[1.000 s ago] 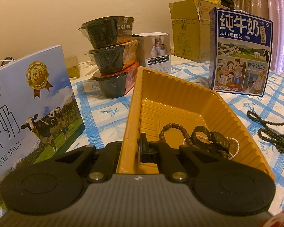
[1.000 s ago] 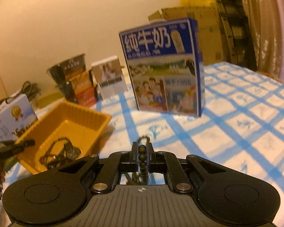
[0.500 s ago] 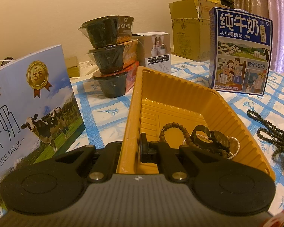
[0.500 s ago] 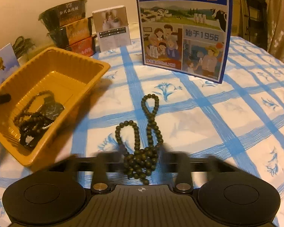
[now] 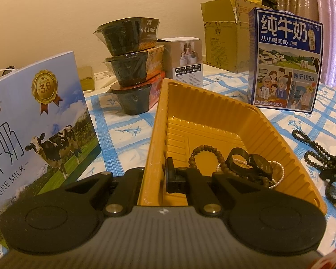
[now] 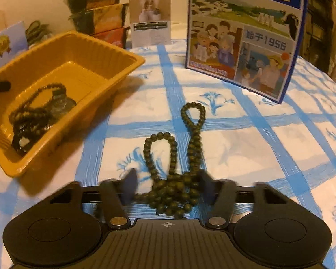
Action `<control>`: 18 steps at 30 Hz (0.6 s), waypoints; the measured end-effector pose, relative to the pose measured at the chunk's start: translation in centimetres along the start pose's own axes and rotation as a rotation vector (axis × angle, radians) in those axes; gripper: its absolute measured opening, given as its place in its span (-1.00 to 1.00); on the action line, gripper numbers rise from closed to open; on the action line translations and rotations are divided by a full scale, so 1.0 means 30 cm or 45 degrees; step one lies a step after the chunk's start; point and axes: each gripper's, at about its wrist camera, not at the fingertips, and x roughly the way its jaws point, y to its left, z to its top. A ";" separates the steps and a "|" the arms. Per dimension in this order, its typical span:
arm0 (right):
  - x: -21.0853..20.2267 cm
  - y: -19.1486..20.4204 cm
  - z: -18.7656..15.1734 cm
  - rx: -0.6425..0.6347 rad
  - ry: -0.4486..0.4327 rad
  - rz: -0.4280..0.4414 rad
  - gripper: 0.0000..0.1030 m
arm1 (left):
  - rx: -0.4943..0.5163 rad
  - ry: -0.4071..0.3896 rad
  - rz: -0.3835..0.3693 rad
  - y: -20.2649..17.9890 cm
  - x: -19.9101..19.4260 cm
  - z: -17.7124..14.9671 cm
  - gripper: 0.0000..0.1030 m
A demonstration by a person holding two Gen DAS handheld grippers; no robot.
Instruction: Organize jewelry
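Left hand-held gripper (image 5: 154, 174) stays pinched on the near wall of the yellow tray (image 5: 277, 134), exactly as a second ago. Right hand-held gripper (image 6: 166, 185), which half a second ago was blurred around the green bead string (image 6: 174, 157), now has its fingers spread wide on either side of the heap, which lies on the checked worktop (image 6: 268, 148) beside the tray. Inside the tray sit a brown bead bracelet (image 5: 205, 154), a black watch (image 5: 250, 164) and a pearl strand (image 5: 278, 174), unmoved.
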 end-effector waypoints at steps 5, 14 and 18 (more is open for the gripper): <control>-0.017 -0.010 -0.012 0.031 -0.002 0.013 -0.70 | 0.002 0.001 0.000 -0.001 0.000 -0.001 -0.92; -0.136 -0.012 0.045 0.016 -0.060 0.051 -0.71 | 0.005 0.000 0.000 -0.002 -0.001 -0.002 -0.93; -0.241 -0.030 0.141 0.001 -0.133 0.058 -0.71 | -0.002 0.001 0.000 -0.003 -0.001 0.000 -0.93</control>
